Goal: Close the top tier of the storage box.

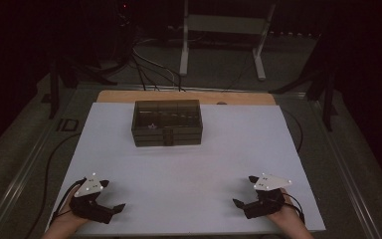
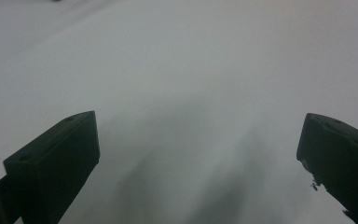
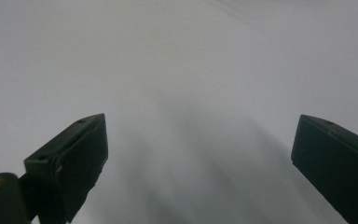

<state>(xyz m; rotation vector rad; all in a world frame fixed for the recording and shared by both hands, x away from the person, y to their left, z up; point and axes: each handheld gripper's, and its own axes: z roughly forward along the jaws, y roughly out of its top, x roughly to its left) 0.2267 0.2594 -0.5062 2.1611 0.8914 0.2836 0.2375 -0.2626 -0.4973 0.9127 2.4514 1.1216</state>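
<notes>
Dark translucent plastic compartment box (image 1: 167, 122), rectangular, lid closed, sits at 12 o'clock on the white rectangular table sheet (image 1: 189, 169), toward the far edge. Left gripper (image 1: 113, 195), black with grey three-cornered plate, rests at 7 o'clock near the front edge; jaws spread wide, nothing between them. Right gripper (image 1: 245, 190) at 5 o'clock, jaws likewise wide apart and empty. Both well apart from the box. Each gripper view looks along its jaws over bare white sheet.
</notes>
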